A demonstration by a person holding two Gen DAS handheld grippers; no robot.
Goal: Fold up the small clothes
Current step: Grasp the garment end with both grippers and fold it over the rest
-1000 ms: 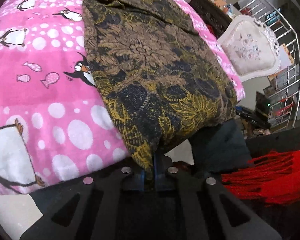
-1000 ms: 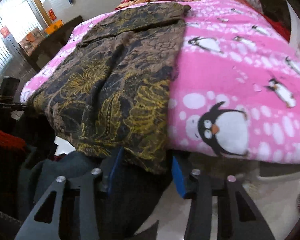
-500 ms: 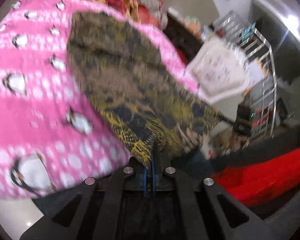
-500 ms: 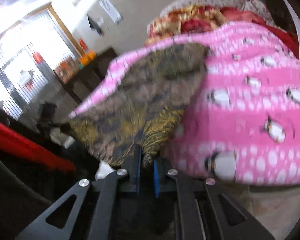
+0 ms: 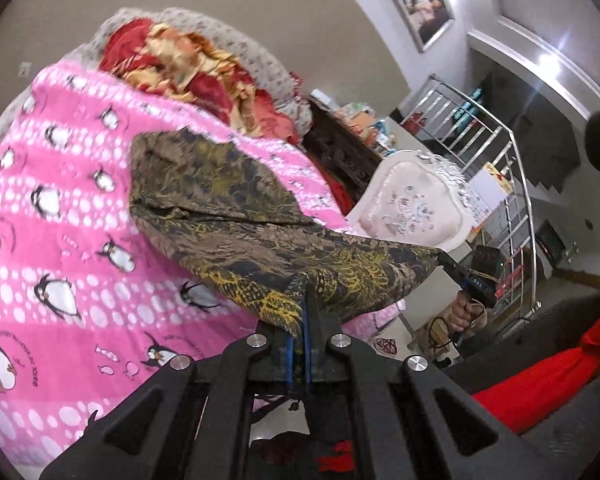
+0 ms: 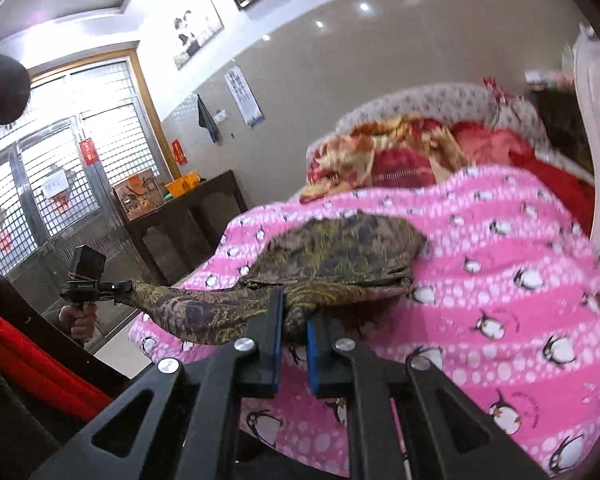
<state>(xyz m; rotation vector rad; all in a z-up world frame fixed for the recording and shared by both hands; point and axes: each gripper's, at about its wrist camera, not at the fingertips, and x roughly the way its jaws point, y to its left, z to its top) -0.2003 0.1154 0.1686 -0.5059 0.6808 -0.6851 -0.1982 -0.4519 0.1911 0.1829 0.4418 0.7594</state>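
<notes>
Pink penguin blanket (image 5: 60, 248) covers the bed, and it is the landmark for everything else. On the blanket lies the garment (image 5: 220, 200), a brown and gold patterned piece whose far end rests flat toward the heap of red and gold bedding (image 5: 188, 64) at the head of the bed. Its near end is lifted clear of the blanket and stretched crosswise between the 2 grippers.

The left gripper (image 5: 298, 320) is fully closed, its pads pinching one near corner of the cloth. The right gripper (image 6: 294, 320) has just been closing and now stands nearly closed, with the other near corner bunched between its pads. In each wrist view the opposite gripper shows at the far tip of the taut hem, so the 2 grips sit at opposite ends of that edge, about equally far from the part lying on the blanket.

The garment's long axis runs away from both grippers toward the bedding heap, so the fold, as I judge it, means carrying the raised hem forward along that axis and laying it on the flat half. Above the blanket the room is open. The heap lies just past the garment's far edge, and a cream chair (image 5: 412, 204) stands beside the bed on the right gripper's side.
</notes>
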